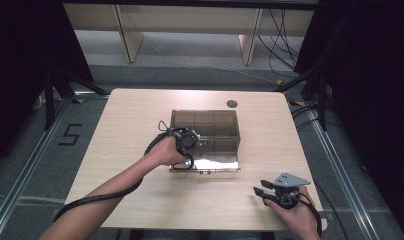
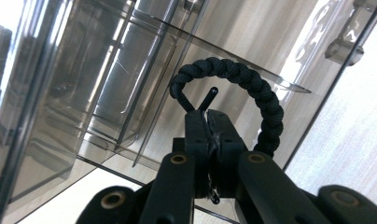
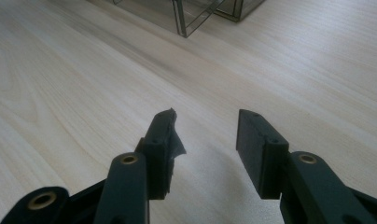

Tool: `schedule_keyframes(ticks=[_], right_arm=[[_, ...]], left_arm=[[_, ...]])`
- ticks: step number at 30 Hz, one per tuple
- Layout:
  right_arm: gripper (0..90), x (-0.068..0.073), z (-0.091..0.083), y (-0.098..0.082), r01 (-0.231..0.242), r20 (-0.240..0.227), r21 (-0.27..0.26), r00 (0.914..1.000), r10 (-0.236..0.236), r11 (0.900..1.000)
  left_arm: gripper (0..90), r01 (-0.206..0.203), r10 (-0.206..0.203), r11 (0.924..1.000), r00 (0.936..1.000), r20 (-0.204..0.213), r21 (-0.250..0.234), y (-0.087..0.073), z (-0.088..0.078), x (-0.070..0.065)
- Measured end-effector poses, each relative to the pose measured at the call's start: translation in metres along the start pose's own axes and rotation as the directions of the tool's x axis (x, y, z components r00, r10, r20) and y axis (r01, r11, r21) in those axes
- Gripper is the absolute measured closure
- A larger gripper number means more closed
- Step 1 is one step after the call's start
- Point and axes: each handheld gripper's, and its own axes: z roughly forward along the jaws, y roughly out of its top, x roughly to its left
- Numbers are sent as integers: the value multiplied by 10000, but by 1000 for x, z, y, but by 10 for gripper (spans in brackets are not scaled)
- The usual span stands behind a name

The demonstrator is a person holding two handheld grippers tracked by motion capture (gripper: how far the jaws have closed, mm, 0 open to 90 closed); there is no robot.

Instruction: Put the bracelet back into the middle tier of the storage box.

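The left gripper (image 2: 207,122) has its two black jaws pressed together on the thin cord ends of a black braided paracord bracelet (image 2: 252,86). The loop arches up and to the right from the fingertips, and a short cord stub pokes out just above the pinch. Only the ends are clamped, so the braided loop hangs free beyond the jaws, its plane roughly facing the camera.

Around it stands a clear smoky plastic organiser box (image 1: 205,125) with inner dividers. In the high view the left gripper (image 1: 186,141) sits at the box's near-left part, over the open lid (image 1: 210,164) that lies flat on the near side. Judging from that, the bracelet is at the box's near-left compartment, so the coming move looks like a short drop or lift straight along the jaws.

The right gripper (image 3: 205,133) rests with its jaws apart and empty above the bare wooden table (image 1: 140,110), well to the right and nearer, far from the box; the left hand is plainly the closer one.
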Motion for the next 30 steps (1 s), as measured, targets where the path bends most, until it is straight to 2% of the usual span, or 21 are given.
schedule_keyframes(ticks=[7, 12, 13, 16, 21, 23, 29, 30], right_arm=[[579, 0, 0, 0, 28, -34, 3, 10000, -28, 10000], [578, 0, 0, 0, 22, -37, -2, 10000, -22, 10000], [578, 0, 0, 0, 130, -8, -29, 9999, -130, 9999], [578, 0, 0, 0, 67, -15, -31, 10000, -67, 10000], [576, 0, 0, 0, 15, -12, -11, 10000, -15, 10000], [575, 0, 0, 0, 147, 3, -21, 9999, -147, 9999], [573, 1, 1, 0, 129, 9, -25, 9999, -129, 9999], [573, 1, 1, 0, 134, 16, -23, 9999, -134, 9999]], left_arm=[[890, -2, 1, 10000, 9999, -122, -22, 1, 0, -1], [891, 75, -75, 9999, 10000, -56, -108, -1, -1, -1], [890, 85, -85, 9999, 10000, -39, -117, -2, -2, -1], [890, 144, -144, 9997, 9999, 26, -175, -4, -4, -1], [895, 251, -253, 9989, 9997, -61, -387, -8, -12, -1], [896, 227, -233, 9988, 9997, -123, -439, -9, -15, -2], [896, 264, -263, 9979, 9997, 16, -584, -17, -22, -4], [894, 340, -331, 9962, 9994, 124, -797, -21, -24, -4]])
